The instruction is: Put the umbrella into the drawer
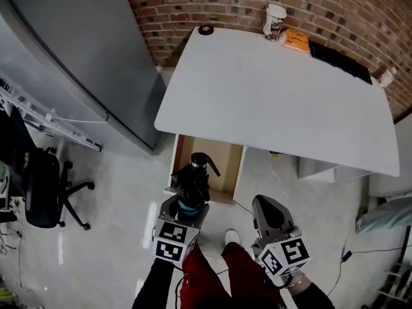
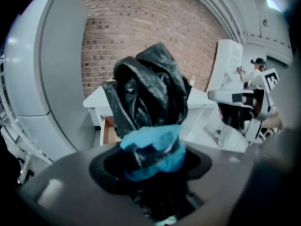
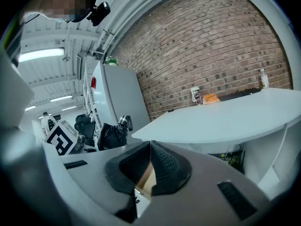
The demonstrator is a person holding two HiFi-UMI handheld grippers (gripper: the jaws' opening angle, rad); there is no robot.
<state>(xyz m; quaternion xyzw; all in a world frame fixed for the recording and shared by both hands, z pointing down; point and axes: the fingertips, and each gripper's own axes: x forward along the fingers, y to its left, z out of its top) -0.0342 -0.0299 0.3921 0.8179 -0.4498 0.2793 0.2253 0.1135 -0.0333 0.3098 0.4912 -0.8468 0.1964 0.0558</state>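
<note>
At the bottom of the head view are the person's red trouser legs (image 1: 222,272) and one white shoe (image 1: 232,237) on the pale floor. Just above them, lower left of centre, the left gripper (image 1: 187,205) is clamped on a folded black umbrella (image 1: 193,176). Its own view shows the jaws held wide by the bundled fabric, gripping it at a blue band (image 2: 153,149). The crumpled black canopy rises past them. To its right, lower centre, the right gripper (image 1: 267,208) holds nothing. In its own view the ribbed pads (image 3: 164,166) meet at the tips, with only a sliver of pale wood showing below them.

The umbrella points away from the person, its silver-ringed end over the near edge of an open wooden drawer (image 1: 225,166). It seems to hang above the drawer rather than lie in it, though the steep angle makes that hard to judge.

The drawer is pulled out from under a white table (image 1: 277,102) that fills the middle and right of the frame. Along the table's far edge stand a black tape roll (image 1: 205,29), a paper cup (image 1: 275,21), an orange packet (image 1: 296,40), a black keyboard (image 1: 338,60) and a small bottle (image 1: 386,76). A grey cabinet (image 1: 84,63) takes the upper left, with a black office chair (image 1: 42,188) at mid left. A brick wall (image 1: 225,2) runs across the top.
</note>
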